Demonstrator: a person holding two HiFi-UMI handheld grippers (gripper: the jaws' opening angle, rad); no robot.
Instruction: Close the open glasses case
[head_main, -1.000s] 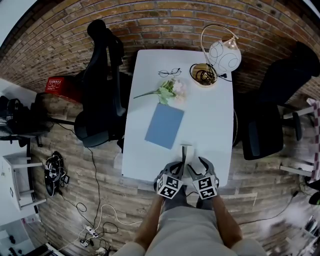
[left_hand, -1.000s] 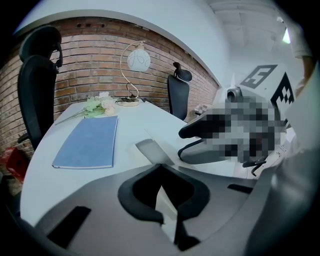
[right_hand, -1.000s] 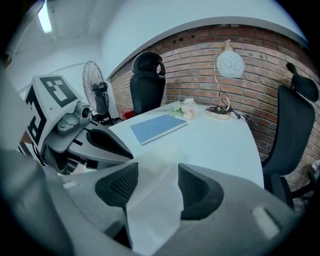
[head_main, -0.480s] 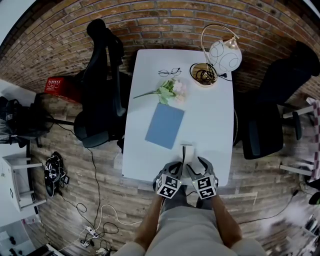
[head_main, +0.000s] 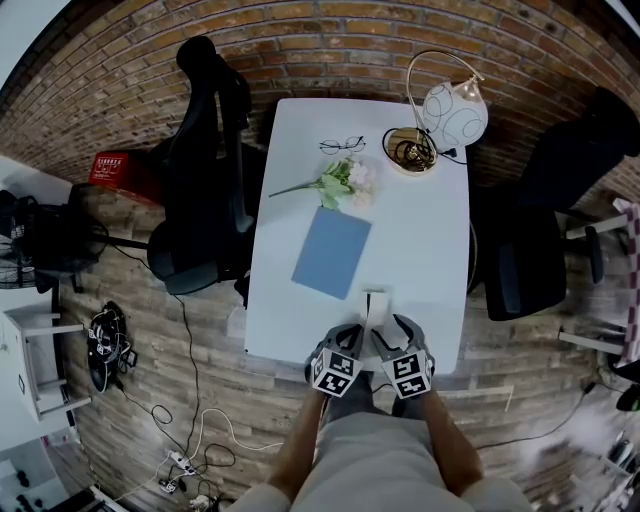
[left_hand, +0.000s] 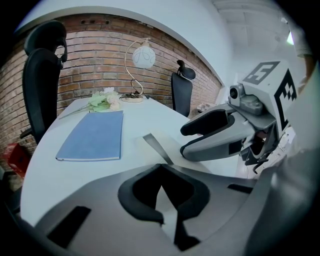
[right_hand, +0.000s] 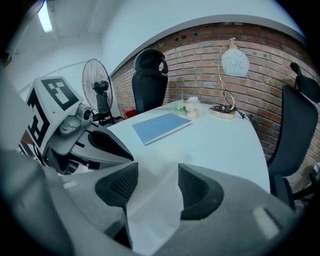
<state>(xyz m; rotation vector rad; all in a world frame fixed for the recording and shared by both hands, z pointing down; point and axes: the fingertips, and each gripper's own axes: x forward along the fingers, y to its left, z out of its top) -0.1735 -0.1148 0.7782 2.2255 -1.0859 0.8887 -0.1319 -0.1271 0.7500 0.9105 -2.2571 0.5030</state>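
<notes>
Two tongs: left tongs (left_hand: 160, 168) and right tongs (right_hand: 158, 175), held side by side at the near edge of the tabletop (head_main: 430, 230).
Markers: each of the tongs carries a cube (head_main: 338, 372) faced with black-and-white square patterns, with no letters or words to read.
Case (head_main: 375, 300): pale, on the tabletop near the front edge, just ahead of both tongs and between them.
Left tongs: pads pressed together at the tips. A grey strip of the case runs right up to them; I cannot tell whether it is nipped.
Right tongs: pads spread, with a pale blurred shape in the gap, seemingly the case.
Notebook (head_main: 332, 252): plain blue cover, closed, lying flat mid-tabletop beyond the case and apart from it.
Flowers (head_main: 340, 180): a pale sprig lying just past the notebook's far corner.
Glasses (head_main: 340, 146): unfolded, beyond the flowers, near the far edge.
Dish (head_main: 408, 150): round, holding dark cords, at the far right corner.
Lamp (head_main: 456, 112): a white globe on a curved gold stem, beside the dish.
Chairs: one black chair (head_main: 205, 150) on the left, another on the right.
Fan (right_hand: 99, 87): standing on the floor, left of the tabletop.
</notes>
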